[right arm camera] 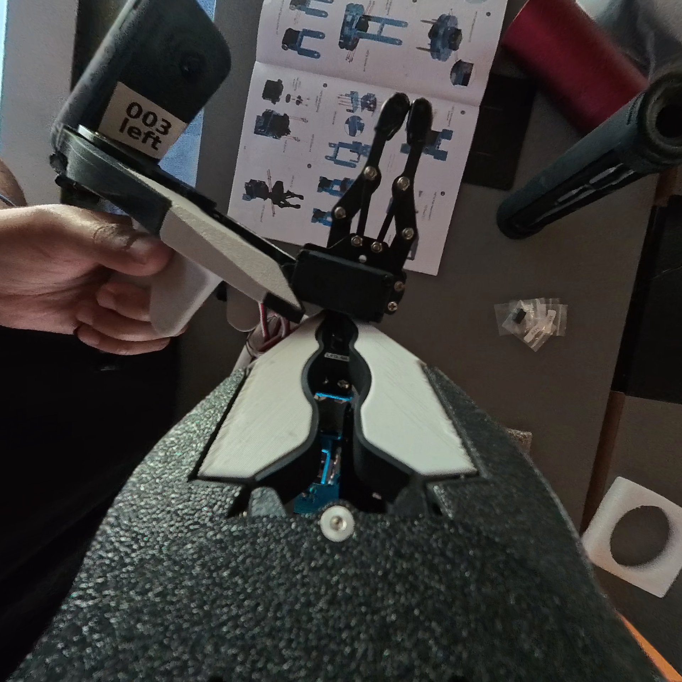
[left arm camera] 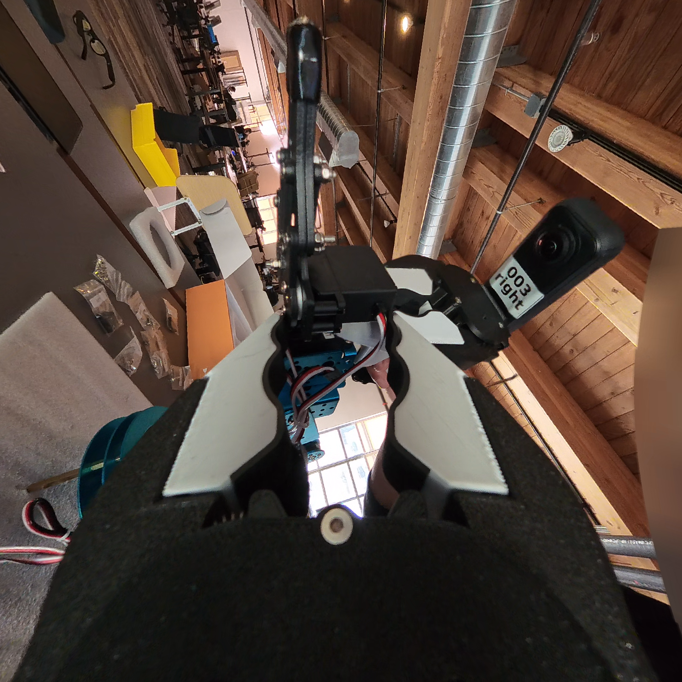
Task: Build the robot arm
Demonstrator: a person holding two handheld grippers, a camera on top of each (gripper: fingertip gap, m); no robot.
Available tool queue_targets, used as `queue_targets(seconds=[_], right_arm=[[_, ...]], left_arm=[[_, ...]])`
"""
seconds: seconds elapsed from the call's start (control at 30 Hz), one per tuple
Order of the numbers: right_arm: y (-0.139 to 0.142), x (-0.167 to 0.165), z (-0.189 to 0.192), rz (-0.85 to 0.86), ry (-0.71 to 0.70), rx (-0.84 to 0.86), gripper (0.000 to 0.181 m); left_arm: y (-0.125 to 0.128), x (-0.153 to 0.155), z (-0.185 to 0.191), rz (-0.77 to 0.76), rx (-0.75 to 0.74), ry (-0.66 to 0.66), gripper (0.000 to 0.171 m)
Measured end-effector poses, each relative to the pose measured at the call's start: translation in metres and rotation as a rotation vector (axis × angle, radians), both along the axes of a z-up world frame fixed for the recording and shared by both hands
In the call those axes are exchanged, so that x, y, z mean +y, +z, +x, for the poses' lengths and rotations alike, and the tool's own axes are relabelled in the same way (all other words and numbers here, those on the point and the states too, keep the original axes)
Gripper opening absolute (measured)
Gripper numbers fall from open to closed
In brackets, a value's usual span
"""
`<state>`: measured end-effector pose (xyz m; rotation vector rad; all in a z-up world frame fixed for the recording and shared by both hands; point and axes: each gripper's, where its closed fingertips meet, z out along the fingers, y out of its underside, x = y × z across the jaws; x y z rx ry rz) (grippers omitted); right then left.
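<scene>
A small robot arm kit hangs between both grippers: a black servo [left arm camera: 350,282] [right arm camera: 350,288], a black two-finger claw [left arm camera: 302,121] [right arm camera: 391,166] with its tips together, blue metal brackets [left arm camera: 313,391] [right arm camera: 328,457] and red-white-black wires [left arm camera: 310,387]. My left gripper [left arm camera: 336,324] is closed around the arm just under the servo. It also shows in the right wrist view [right arm camera: 291,306], held by a person's hand [right arm camera: 73,273]. My right gripper [right arm camera: 336,334] is shut tightly on the arm's black body below the servo. It also shows at the right of the left wrist view [left arm camera: 424,302].
On the table lie a foam sheet [left arm camera: 55,369], a teal disc [left arm camera: 107,461], several bags of small parts [left arm camera: 110,306] [right arm camera: 531,321], an orange box [left arm camera: 210,324] and white foam pieces [left arm camera: 158,251] [right arm camera: 634,546]. An open instruction sheet [right arm camera: 332,129] and a dark cylinder [right arm camera: 590,155] lie behind the claw.
</scene>
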<state>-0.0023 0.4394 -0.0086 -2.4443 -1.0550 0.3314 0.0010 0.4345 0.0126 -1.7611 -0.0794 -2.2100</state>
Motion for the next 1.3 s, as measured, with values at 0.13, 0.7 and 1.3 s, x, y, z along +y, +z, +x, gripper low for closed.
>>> queue_targets(seconds=[0.13, 0.7, 1.3], right_arm=[[0.001, 0.001, 0.003, 0.034, -0.005, -0.02, 0.003], [0.042, 0.0, 0.017, 0.123, -0.044, 0.12, 0.0], [-0.16, -0.102, -0.05, 0.327, -0.635, 0.478, 0.02]], left_arm=[[0.0, 0.0, 0.0, -0.004, 0.0, -0.002, 0.052], [-0.002, 0.003, 0.0, -0.009, -0.002, -0.007, 0.052], [0.0, -0.001, 0.005, 0.066, 0.066, -0.052, 0.052]])
